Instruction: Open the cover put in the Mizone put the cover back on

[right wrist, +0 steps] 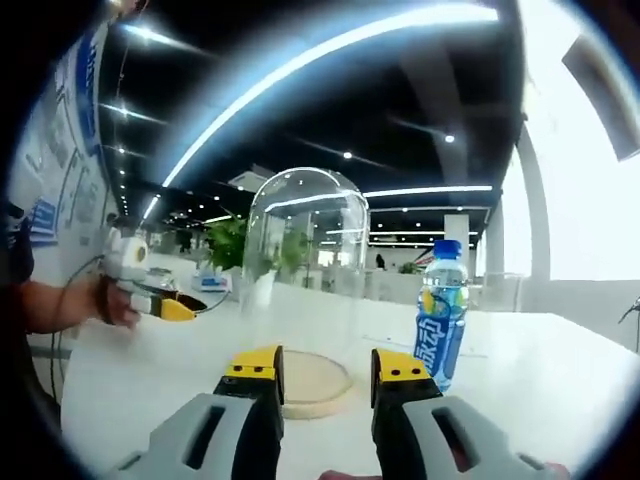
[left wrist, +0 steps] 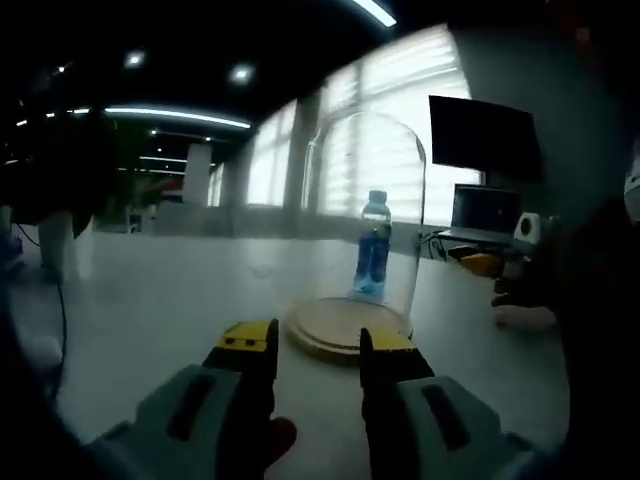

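Both grippers, left [left wrist: 318, 345] and right [right wrist: 326, 365], stand open, holding nothing. Glass cover [right wrist: 305, 270] on wooden base [right wrist: 312, 382] sits just ahead, bare table [right wrist: 540, 385] around. Mizone bottle [right wrist: 441, 312] stands right of right gripper's jaws.

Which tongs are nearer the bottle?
Right. The bottle stands just beyond the right tongs; from the left tongs it sits behind the dome.

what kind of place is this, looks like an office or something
Probably an open-plan office or lab. A dark monitor and a laptop stand at the far edge of the white table, long strip lights run across the ceiling, and potted plants stand further back.
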A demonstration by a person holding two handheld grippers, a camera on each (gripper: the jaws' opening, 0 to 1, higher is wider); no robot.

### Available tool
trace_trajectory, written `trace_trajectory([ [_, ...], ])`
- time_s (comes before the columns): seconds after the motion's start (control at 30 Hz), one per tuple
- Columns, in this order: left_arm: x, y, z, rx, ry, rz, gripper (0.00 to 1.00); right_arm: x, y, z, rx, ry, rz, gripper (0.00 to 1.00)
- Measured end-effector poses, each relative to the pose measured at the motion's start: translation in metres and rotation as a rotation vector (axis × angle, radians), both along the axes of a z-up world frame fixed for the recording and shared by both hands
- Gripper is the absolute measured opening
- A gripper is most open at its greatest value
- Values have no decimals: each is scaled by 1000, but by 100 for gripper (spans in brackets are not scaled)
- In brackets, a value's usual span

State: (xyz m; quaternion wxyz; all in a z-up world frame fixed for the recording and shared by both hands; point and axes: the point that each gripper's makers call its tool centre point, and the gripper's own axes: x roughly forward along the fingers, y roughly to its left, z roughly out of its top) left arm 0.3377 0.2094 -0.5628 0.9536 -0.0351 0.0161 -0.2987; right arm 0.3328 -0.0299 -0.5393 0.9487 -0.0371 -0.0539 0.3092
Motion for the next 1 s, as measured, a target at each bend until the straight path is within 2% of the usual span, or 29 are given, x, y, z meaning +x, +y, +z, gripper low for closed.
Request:
trace_trajectory([
  [0.4, 14, -13, 19, 10, -34, -34, 28, 9, 5, 6, -13, -8, 11, 29],
  [1.0, 30, -26, 25, 22, -33, -85, 33, 20, 20, 16, -4, -9, 61, 30],
])
